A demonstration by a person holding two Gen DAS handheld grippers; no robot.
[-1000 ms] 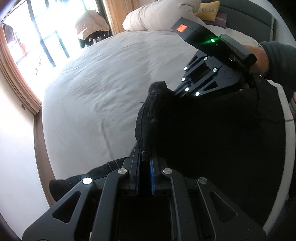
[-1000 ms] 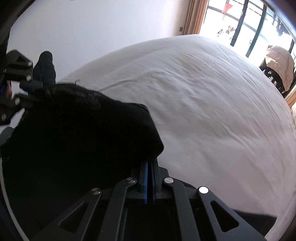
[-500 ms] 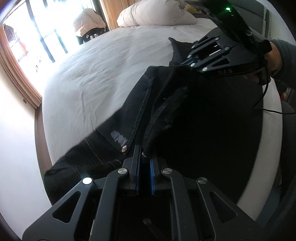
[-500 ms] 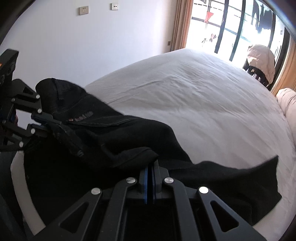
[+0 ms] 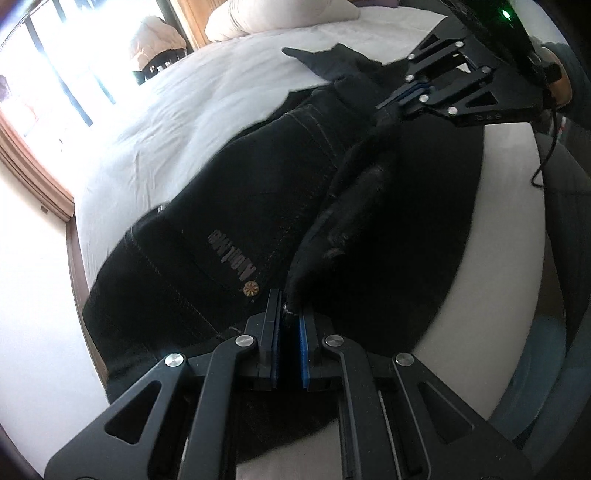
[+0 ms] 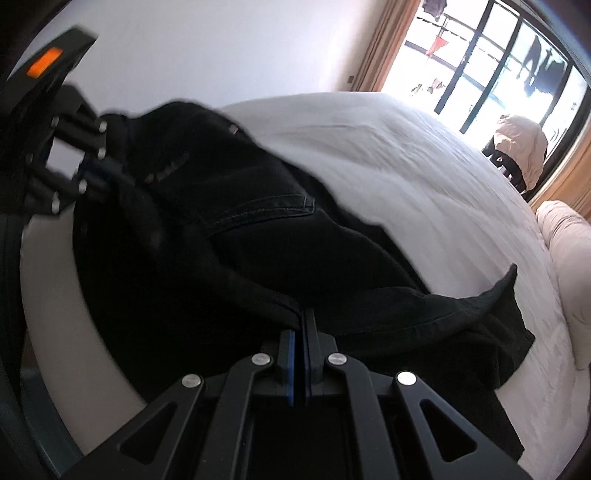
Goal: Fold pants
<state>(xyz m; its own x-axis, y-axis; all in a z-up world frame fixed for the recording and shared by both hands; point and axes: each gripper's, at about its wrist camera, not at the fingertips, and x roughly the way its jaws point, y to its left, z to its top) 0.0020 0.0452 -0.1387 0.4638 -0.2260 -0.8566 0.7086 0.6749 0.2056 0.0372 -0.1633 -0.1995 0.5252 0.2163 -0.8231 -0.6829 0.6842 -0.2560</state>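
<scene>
Black jeans (image 5: 266, 192) are stretched between my two grippers above a white bed (image 5: 177, 110). My left gripper (image 5: 289, 314) is shut on the waistband near a brass rivet and a brand label. My right gripper (image 6: 300, 317) is shut on another part of the waist edge. In the left wrist view the right gripper (image 5: 397, 98) shows at the upper right, pinching the cloth. In the right wrist view the left gripper (image 6: 94, 171) shows at the far left. The jeans (image 6: 258, 229) drape down, and a leg end (image 6: 495, 306) lies on the bed at the right.
A white duvet or pillow (image 5: 280, 18) lies at the head of the bed. A beige jacket on a chair (image 6: 521, 144) stands by the bright window (image 6: 480, 66). A white wall (image 6: 221, 48) runs along the bed's far side.
Both grippers have pulled back toward the bed's near edge and apart, still shut on the waist. The jeans have spread wider between them, and more of the leg now lies on the bed.
</scene>
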